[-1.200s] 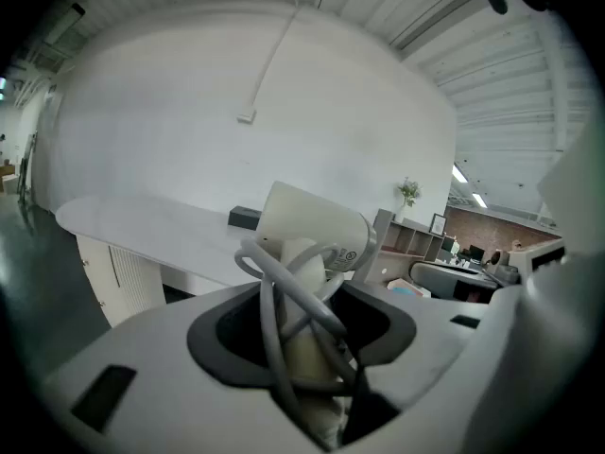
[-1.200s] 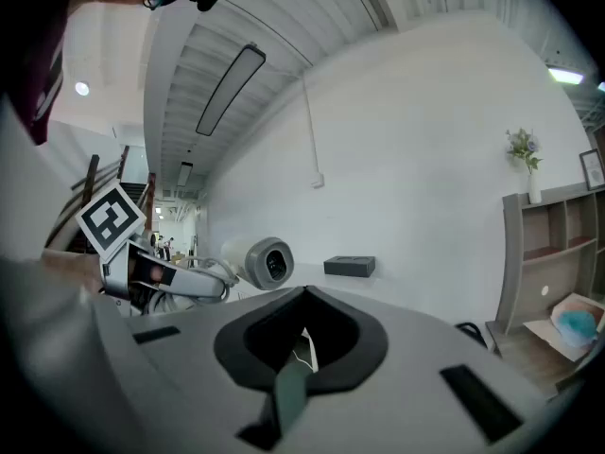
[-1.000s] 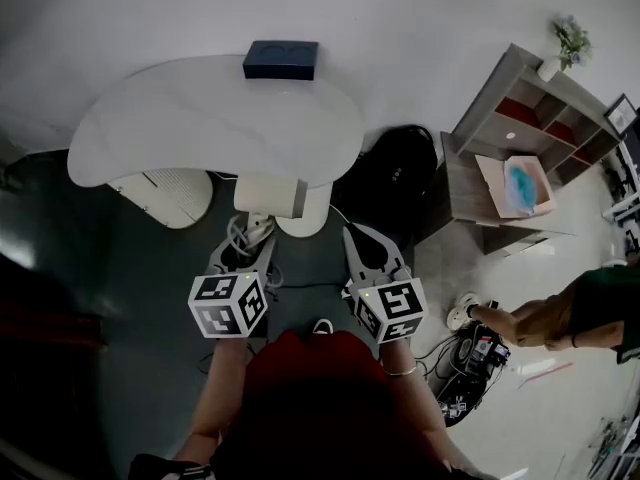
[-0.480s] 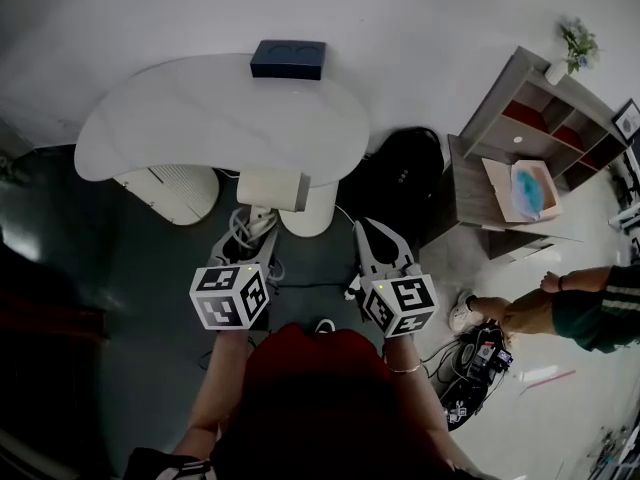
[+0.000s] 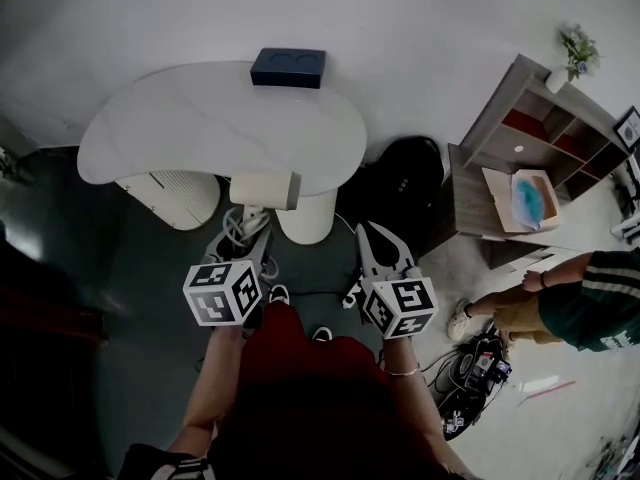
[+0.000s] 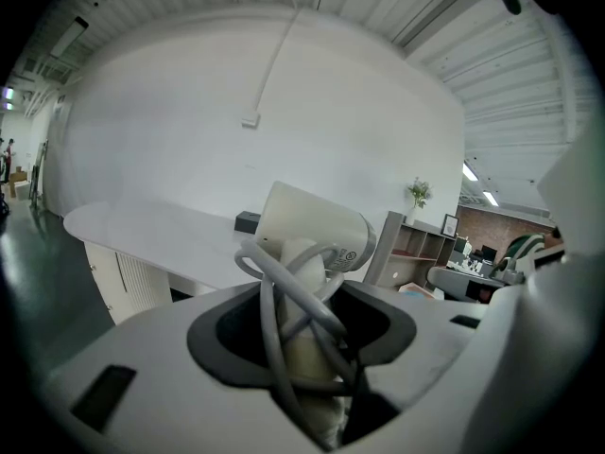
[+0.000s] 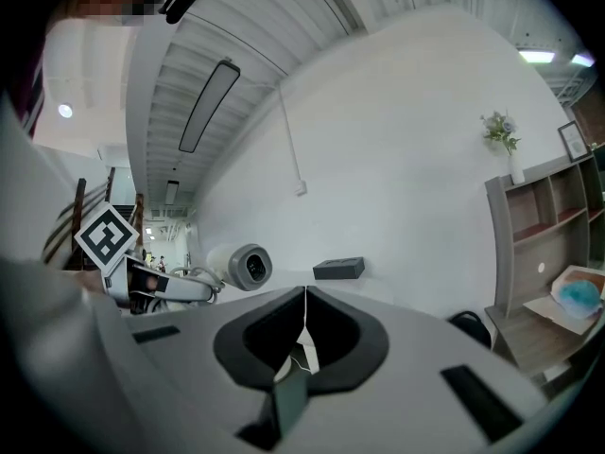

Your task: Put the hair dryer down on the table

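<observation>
Cream hair dryer (image 6: 312,230), cord round its handle, upright in the left gripper (image 6: 307,348), just short of the white table (image 5: 220,118) front edge.

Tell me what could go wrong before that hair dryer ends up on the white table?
The grey cord is looped loosely round the handle of the hair dryer held in the left tool; on release a loop might catch a jaw and drag it along. Set down near the rounded edge of the table, it could tip off.
</observation>
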Demonstrator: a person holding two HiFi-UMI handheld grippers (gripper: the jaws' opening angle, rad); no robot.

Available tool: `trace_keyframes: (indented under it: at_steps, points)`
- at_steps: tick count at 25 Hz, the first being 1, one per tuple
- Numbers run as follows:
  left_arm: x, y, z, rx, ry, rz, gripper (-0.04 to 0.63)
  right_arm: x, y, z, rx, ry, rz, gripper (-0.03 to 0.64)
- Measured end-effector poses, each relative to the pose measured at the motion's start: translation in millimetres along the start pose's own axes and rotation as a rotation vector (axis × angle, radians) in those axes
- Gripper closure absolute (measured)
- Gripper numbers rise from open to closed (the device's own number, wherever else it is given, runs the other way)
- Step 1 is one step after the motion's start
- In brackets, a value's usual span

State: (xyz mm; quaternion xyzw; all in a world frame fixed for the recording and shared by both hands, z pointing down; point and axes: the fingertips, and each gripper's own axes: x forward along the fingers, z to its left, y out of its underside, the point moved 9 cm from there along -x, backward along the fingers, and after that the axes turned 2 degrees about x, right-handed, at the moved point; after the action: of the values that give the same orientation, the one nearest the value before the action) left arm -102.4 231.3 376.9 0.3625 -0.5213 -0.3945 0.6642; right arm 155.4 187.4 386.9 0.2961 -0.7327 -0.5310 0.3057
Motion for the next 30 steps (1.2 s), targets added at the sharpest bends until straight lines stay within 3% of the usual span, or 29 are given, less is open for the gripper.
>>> trace_keyframes:
  at_steps: [8, 17, 30]
  points:
    - [36, -16, 17, 0.010, 0.020, -0.006, 0.380, 37, -2, -10, 0.001, 0.006, -0.001, 0.601]
    - [124, -47, 57, 0.015, 0.066, 0.043, 0.380, 124, -11, -33, 0.010, 0.043, 0.039, 0.601]
    - [232, -93, 121, 0.029, 0.188, 0.128, 0.380, 241, -20, -40, 0.051, 0.148, 0.071, 0.601]
